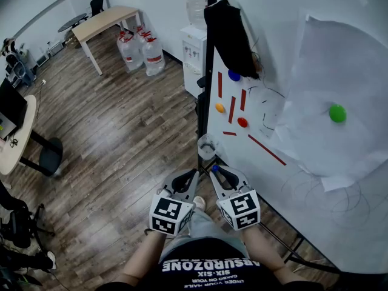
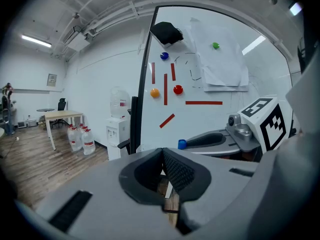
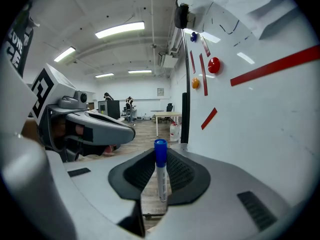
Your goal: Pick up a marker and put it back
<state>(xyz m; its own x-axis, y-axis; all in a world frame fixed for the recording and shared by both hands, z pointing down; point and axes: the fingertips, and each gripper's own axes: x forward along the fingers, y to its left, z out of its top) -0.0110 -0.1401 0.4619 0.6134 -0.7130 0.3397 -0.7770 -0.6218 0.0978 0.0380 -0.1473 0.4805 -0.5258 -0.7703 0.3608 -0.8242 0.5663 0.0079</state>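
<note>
A white marker with a blue cap (image 3: 160, 169) stands upright between the pads of my right gripper (image 3: 160, 156), which is shut on its barrel. In the head view the blue cap (image 1: 214, 168) pokes out at the tips of that gripper (image 1: 216, 171), close to the lower left edge of the whiteboard (image 1: 315, 180). My left gripper (image 1: 194, 173) is held just to the left of it, jaws together with nothing between them. In the left gripper view, those pads (image 2: 172, 168) meet at the tips, and the marker's cap (image 2: 182, 144) shows beyond them.
The whiteboard carries red strips, blue (image 1: 234, 75), orange (image 1: 220, 108) and red (image 1: 242, 122) magnets, a paper sheet with a green magnet (image 1: 337, 113), and a black cloth (image 1: 227, 35) at its top. A water dispenser (image 1: 194, 56), water bottles (image 1: 142, 52) and a table (image 1: 103, 22) stand on the wooden floor.
</note>
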